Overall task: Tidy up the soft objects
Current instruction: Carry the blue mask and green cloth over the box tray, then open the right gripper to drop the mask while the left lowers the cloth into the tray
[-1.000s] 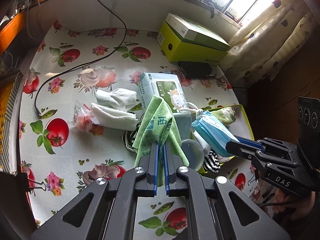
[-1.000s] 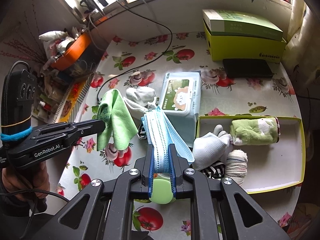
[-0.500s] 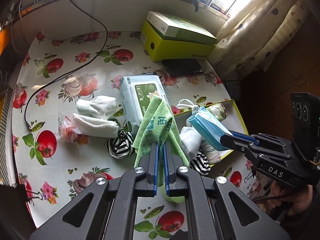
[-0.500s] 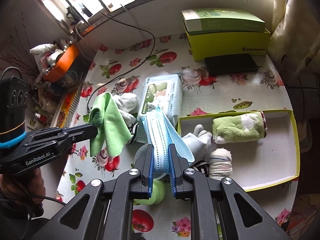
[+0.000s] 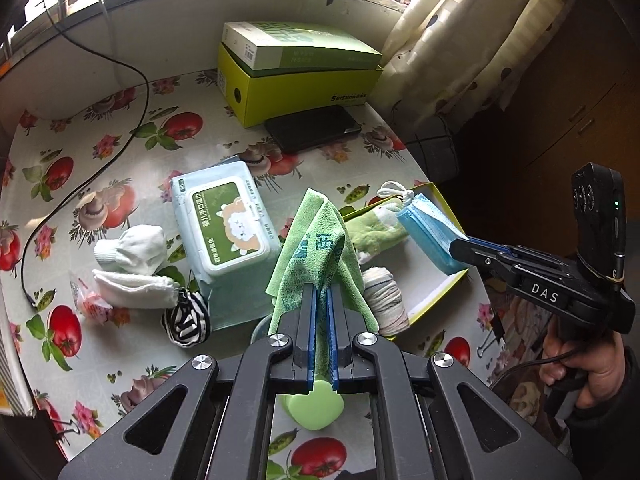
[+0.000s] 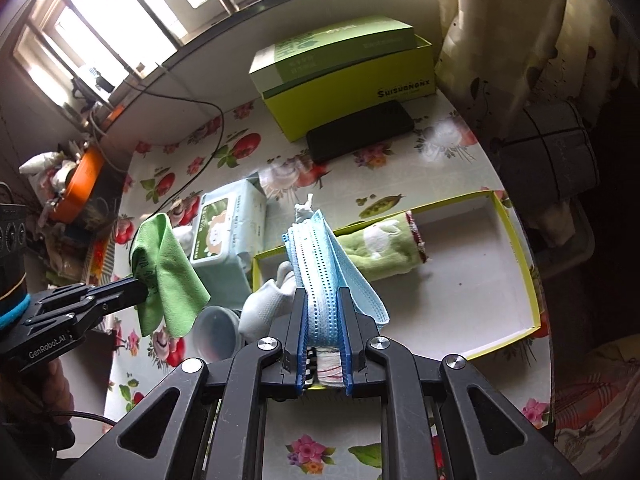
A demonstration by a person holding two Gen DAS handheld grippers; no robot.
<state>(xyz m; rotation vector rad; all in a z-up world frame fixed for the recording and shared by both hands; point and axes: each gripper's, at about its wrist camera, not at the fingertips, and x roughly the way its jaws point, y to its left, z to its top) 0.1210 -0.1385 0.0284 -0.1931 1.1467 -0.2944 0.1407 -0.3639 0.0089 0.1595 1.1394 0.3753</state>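
My left gripper (image 5: 322,300) pinches a green cloth (image 5: 316,248), hiding a cup (image 6: 214,330) below; my right gripper (image 6: 323,320) pinches blue masks (image 6: 320,264), covering socks in the tray (image 6: 516,240).

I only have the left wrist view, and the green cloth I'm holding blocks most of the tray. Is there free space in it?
Observer: Yes. In the right wrist view the yellow tray has bare floor to the right of the rolled green towel.
Operator: What sits behind my green cloth?
Observer: A white glove lies at the tray's near left corner. I cannot tell whether it is fully inside.
Operator: Is the mask grip sound?
Observer: The right gripper has its jaws shut on the blue mask stack, which stands upright between the pads.
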